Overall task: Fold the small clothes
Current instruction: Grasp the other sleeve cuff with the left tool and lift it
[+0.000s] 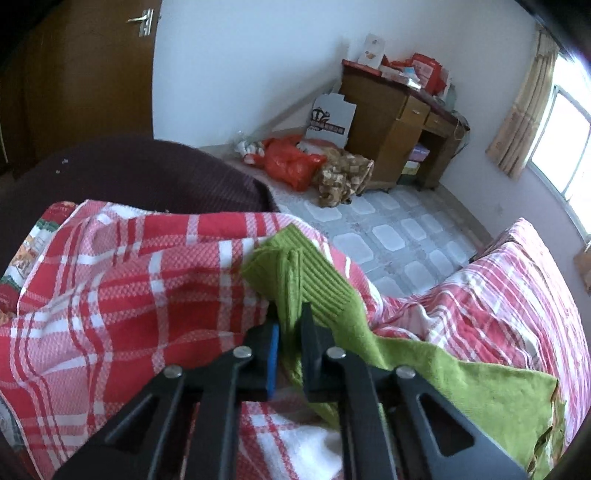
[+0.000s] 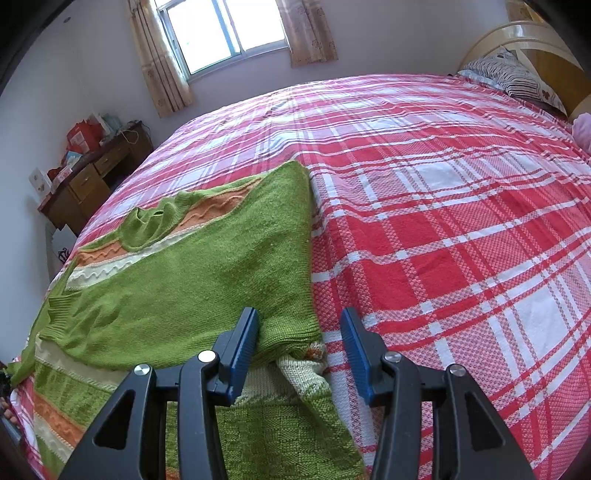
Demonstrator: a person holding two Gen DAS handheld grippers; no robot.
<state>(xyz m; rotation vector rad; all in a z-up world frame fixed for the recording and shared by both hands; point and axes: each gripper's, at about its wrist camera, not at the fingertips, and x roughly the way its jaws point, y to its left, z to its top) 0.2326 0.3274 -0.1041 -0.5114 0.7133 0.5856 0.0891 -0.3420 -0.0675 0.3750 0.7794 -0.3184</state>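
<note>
A green knitted sweater (image 2: 177,273) with orange and cream bands lies on the red plaid bed cover (image 2: 443,206), one side folded over the body. In the left wrist view my left gripper (image 1: 290,321) is shut on the ribbed green cuff of the sleeve (image 1: 295,266), which bunches up between the black fingers. In the right wrist view my right gripper (image 2: 299,332) stands open over the sweater's near edge. Its left blue pad (image 2: 245,347) rests against the folded fabric, while its right pad (image 2: 354,350) is over the bare cover; the pads do not pinch the fabric.
The bed's edge drops to a tiled floor (image 1: 391,229) on the left. A dark brown cushion (image 1: 147,177), a red bag (image 1: 291,162) and a wooden desk (image 1: 395,122) stand beyond it. Pillows (image 2: 517,77) lie by the headboard, a window (image 2: 221,29) behind.
</note>
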